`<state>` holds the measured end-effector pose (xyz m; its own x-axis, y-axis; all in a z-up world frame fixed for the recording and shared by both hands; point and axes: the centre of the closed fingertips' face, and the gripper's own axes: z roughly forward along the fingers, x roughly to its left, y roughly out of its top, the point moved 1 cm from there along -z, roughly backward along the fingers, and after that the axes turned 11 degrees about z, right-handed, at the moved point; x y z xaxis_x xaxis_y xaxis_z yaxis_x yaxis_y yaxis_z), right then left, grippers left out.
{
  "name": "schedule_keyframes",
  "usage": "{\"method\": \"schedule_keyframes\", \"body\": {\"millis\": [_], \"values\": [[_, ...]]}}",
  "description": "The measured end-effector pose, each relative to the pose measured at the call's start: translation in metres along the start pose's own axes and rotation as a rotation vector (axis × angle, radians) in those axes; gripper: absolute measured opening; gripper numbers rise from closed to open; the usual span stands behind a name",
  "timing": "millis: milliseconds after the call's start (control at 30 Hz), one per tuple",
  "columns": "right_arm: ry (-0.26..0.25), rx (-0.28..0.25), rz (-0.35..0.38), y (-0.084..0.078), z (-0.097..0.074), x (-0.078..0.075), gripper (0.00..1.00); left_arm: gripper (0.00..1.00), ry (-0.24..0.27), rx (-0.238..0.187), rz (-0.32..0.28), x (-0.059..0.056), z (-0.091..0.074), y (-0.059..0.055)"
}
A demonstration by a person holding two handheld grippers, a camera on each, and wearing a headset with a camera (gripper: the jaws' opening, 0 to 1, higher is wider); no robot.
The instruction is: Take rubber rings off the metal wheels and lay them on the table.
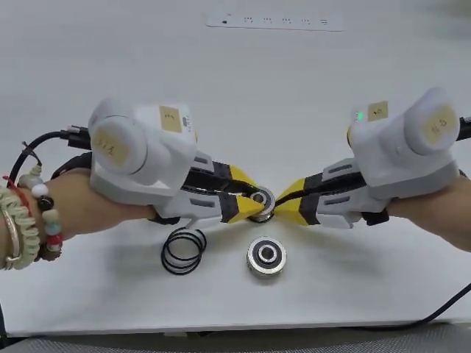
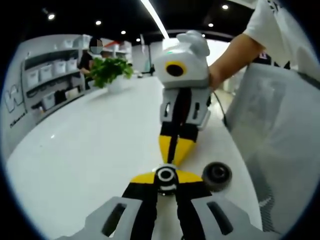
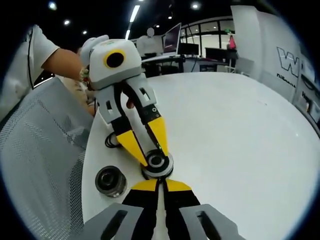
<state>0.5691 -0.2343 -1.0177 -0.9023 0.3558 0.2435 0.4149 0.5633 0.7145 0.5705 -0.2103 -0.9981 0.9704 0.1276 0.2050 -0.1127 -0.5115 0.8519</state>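
My left claw (image 1: 249, 204) squeezes a metal wheel (image 1: 260, 199). My right claw (image 1: 282, 198) is pinched tight at its 3 o'clock edge. Loose rubber rings (image 1: 182, 251) lie at 8 o'clock, a second wheel (image 1: 266, 257) at 6.

Left tongs (image 1: 249, 203) clamped, right tongs (image 1: 284, 195) closed, tips meeting

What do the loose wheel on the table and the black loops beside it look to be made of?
The loose wheel: metal, by its bright, silvery, shiny rim; the dark band on its face could be rubber or a seal. The black loops: thin, matte, lying floppily overlapped, so probably rubber rings.
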Motion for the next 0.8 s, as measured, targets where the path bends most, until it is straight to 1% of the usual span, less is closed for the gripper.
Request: {"method": "schedule_keyframes", "body": {"millis": [167,200,300,333,500,533,600,633,667,700,800], "values": [[-0.011,-0.01,0.065,0.0007,0.0001,-0.0022,0.0,0.14,0.003,0.001,0.004,-0.0001,0.0,-0.0005],[-0.013,-0.014,0.093,0.0005,-0.0003,-0.0027,0.0,0.14,0.005,0.0,0.002,-0.0003,0.0001,-0.0003],[0.01,-0.028,0.183,0.0003,-0.0007,-0.0006,0.0,0.14,0.009,-0.007,-0.002,-0.0013,0.0,-0.0001],[0.019,-0.039,0.229,0.0004,-0.0014,-0.001,0.0,0.14,0.01,-0.008,-0.001,-0.0015,0.0,0.0],[0.061,-0.088,0.375,0.0009,-0.003,-0.0018,0.0,0.14,0.013,-0.005,0.018,-0.002,0.0,0.0003],[0.074,-0.099,0.415,0.0011,-0.0033,-0.002,0.0,0.14,0.017,-0.004,0.02,-0.0024,0.0001,0.0004],[0.089,-0.118,0.459,0.0019,-0.0042,-0.0027,0.0,0.14,0.022,-0.007,0.017,-0.0024,0.0,0.0004],[0.115,-0.139,0.501,0.0046,-0.0061,-0.0018,0.0,0.14,0.024,-0.008,0.016,-0.0023,-0.0001,0.0003],[0.129,-0.153,0.528,0.0063,-0.0075,-0.0017,0.0,0.14,0.025,-0.009,0.014,-0.0022,-0.0003,0.0002],[0.134,-0.156,0.549,0.0056,-0.0084,-0.0024,0.0,0.14,0.025,-0.01,0.013,-0.0022,-0.0004,0.0002],[0.158,-0.15,0.565,0.0043,-0.008,0.0003,0.0,0.14,0.018,-0.014,0.017,-0.0035,-0.0004,0.0005]]}}
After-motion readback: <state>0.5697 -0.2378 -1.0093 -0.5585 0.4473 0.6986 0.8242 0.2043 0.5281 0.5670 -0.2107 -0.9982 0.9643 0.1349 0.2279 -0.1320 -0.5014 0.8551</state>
